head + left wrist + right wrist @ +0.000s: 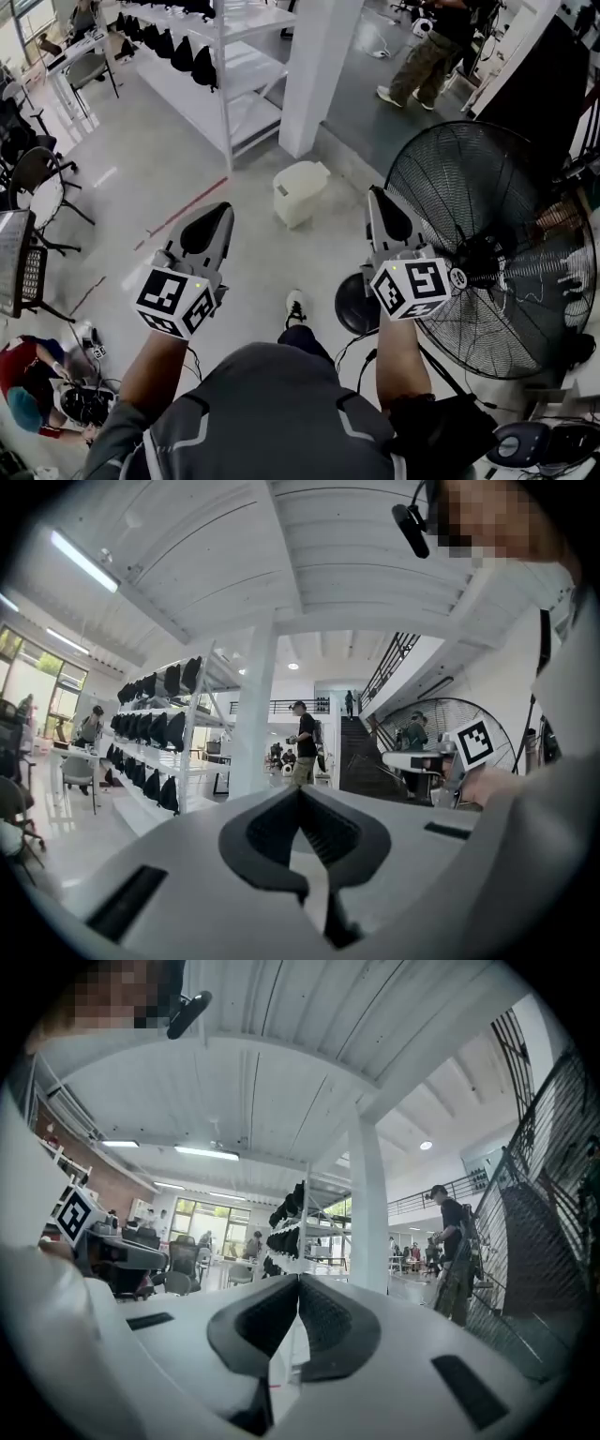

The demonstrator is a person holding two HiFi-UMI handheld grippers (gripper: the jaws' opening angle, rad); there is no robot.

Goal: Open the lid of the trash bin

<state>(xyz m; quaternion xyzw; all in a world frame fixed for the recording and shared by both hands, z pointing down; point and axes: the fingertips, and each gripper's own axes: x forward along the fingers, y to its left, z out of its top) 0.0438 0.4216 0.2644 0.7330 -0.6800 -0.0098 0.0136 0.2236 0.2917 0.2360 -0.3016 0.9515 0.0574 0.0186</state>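
In the head view a small white trash bin (298,192) stands on the grey floor ahead of me, its lid down. My left gripper (223,209) is held up to the bin's lower left, apart from it, with its jaws closed tip to tip and nothing between them. My right gripper (374,192) is raised to the bin's right, also shut and empty. The left gripper (299,789) looks out level across the hall in its own view, and so does the right gripper (299,1279) in its view; neither view shows the bin.
A large black floor fan (497,248) stands close on the right. A white pillar (319,66) rises just behind the bin, with white shelving (225,66) holding dark items to its left. Chairs (37,178) line the left side. A person (422,56) walks at the far right.
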